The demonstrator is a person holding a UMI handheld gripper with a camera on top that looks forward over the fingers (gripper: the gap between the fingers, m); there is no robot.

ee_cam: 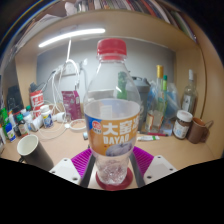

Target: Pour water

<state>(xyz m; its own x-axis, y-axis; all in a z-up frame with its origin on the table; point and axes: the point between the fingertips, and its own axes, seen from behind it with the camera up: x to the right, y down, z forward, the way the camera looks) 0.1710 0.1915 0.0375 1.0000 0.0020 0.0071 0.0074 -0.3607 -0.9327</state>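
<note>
Gripper view: the gripper (112, 172) points fwd over a tan tabletop (180, 150), and a clear plastic bottle (112, 110) stands upright right betw. its two fingers. Bottle has a red cap (112, 47), an orange-and-blue label w/ white characters (110, 133), and a reddish base low down near the fingers. It looks mostly see-through above the label; water level can't be told.

Jaws: closed in part way round the bottle's lower body, w/ the magenta pads (146, 158) tight at each side of it. Left pad shows only as a thin sliver beside the label, right pad more fully. Both seem to press the bottle, so it reads as gripped, tho the actual contact line is hidden by the bottle's curve.

Beyond the bottle, left side: a paper cup (29, 151) lying tilted on the table, mouth toward the gripper, well apart from the bottle. Behind it a clutter of small bottles and containers (25, 120) against the wall, plus a clear pitcher-like vessel (71, 95).

Right side: a row of tall glass bottles (160, 95), a small dark jar w/ white lid (182, 124) and a brown cup-like container (200, 130) just beside it.

Overhead: a long strip light (70, 38) on the ceiling.
</note>
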